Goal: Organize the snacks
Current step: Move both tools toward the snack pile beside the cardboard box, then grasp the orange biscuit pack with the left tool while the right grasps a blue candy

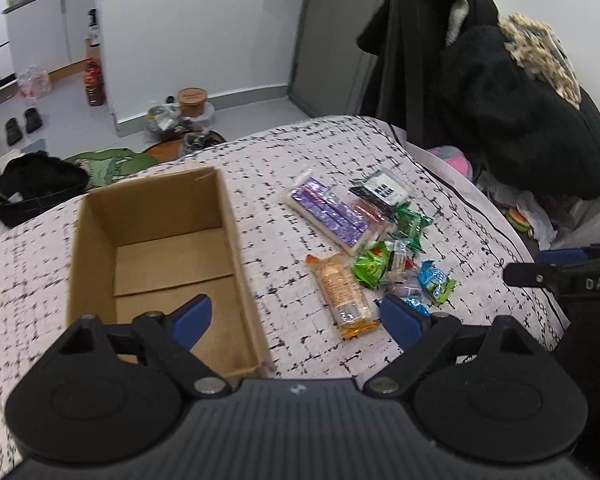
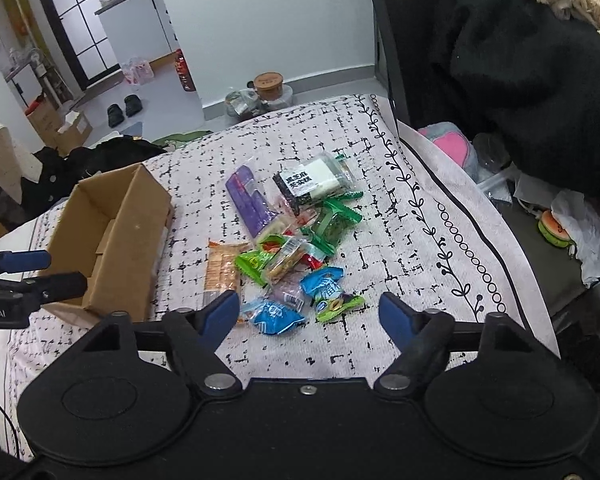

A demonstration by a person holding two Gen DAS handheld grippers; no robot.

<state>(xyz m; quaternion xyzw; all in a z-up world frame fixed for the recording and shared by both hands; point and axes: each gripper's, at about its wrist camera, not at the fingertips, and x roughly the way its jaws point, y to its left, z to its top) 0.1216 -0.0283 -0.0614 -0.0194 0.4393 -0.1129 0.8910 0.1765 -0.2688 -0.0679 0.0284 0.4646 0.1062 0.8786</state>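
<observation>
My left gripper [image 1: 296, 316] fills the bottom of its own view, blue fingers [image 1: 192, 314] spread wide with nothing between them. One finger hangs over the near end of the cardboard box [image 1: 100, 248], the other sits just beside the orange biscuit pack [image 1: 342, 294]. The box is open-topped and bare inside, lying on the patterned cloth [image 1: 292, 152]. To its right the snacks sit in one loose heap: a long purple pack [image 1: 332, 212], a dark pack with a white label [image 1: 382, 190], several green sachets [image 1: 374, 264] and small blue ones [image 1: 434, 280]. My other tool pokes in at the far right edge.

From the right wrist, the right gripper [image 2: 308, 314] comes first, also empty, its jaws standing moderately open and bracketing the nearest blue sachets [image 2: 274, 316] without pressing on them. Past them lies the same pile, with a green sachet [image 2: 254, 262], the orange biscuit pack [image 2: 222, 268], the purple pack [image 2: 248, 200] and the labelled dark pack [image 2: 312, 182] farther back; the cardboard box [image 2: 116, 236] stands apart to the left, with the left tool's tip in front of it.

I judge nothing is sorted yet, so the step is a first pick. I'd take the front blue sachet with the right tool, since it lies clear of the heap: come down straight, pinch across the crinkled wrapper's middle rather than its slippery sealed edge, and lift cleanly so neighbours don't drag. The left tool suits the biscuit pack, gripped across its narrow width
</observation>
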